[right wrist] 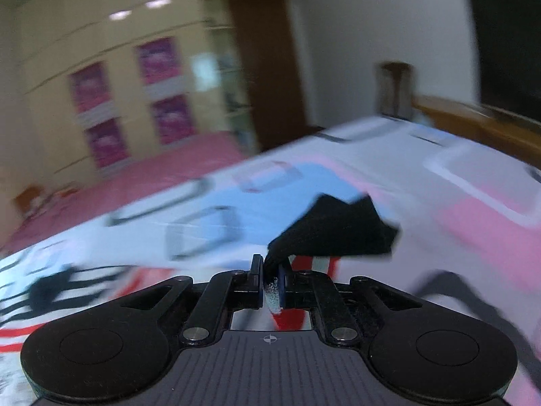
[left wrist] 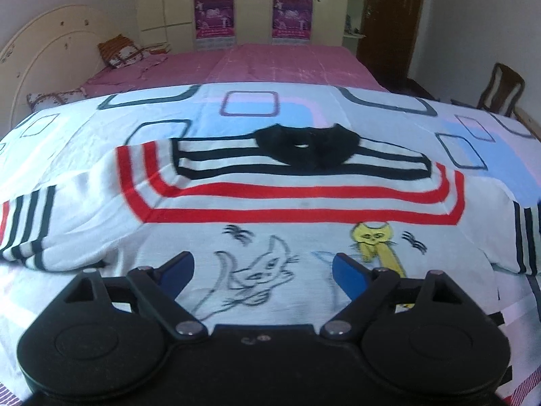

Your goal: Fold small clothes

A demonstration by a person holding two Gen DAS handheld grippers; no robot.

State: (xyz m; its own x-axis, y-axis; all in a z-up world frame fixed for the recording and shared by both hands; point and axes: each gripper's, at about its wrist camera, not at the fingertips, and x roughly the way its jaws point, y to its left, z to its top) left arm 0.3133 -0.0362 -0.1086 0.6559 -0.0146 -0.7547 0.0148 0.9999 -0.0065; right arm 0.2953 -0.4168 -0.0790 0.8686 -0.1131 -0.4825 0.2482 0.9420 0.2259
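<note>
Fingers [right wrist: 283, 282] of the right gripper [right wrist: 270, 279] are pinched tight on a fold of the small shirt's [left wrist: 270, 203] fabric, a white knitted edge squeezed between the blue pads, with the black collar [right wrist: 334, 233] lifted and bunched just beyond the tips. That view is heavily blurred. Over the shirt's lower front, the left gripper [left wrist: 263, 270] hangs with its blue-padded fingers [left wrist: 177, 270] spread wide, nothing between them and no pad pressing on the cloth. The shirt lies spread on a bedsheet [left wrist: 101, 128] printed with blue and pink blocks and dark rounded rectangles. It is white, with red stripes [left wrist: 304, 199] bending around the chest, black stripes [left wrist: 219, 165] below the collar [left wrist: 304, 149], and striped cuffs on the sleeves that reach out to both sides. Two cats are drawn on its front: an outlined grey one [left wrist: 263, 270] between the left fingers and a yellow one [left wrist: 372, 240] beside the right-hand finger in that view. Behind the printed sheet the bed carries a pink cover [left wrist: 253, 64] and pillows [left wrist: 121, 50] by a pale headboard [left wrist: 44, 54]. Cream wardrobes with purple posters [left wrist: 214, 17] stand at the far wall, next to a brown door [left wrist: 389, 13] and a wooden chair [left wrist: 500, 88].
</note>
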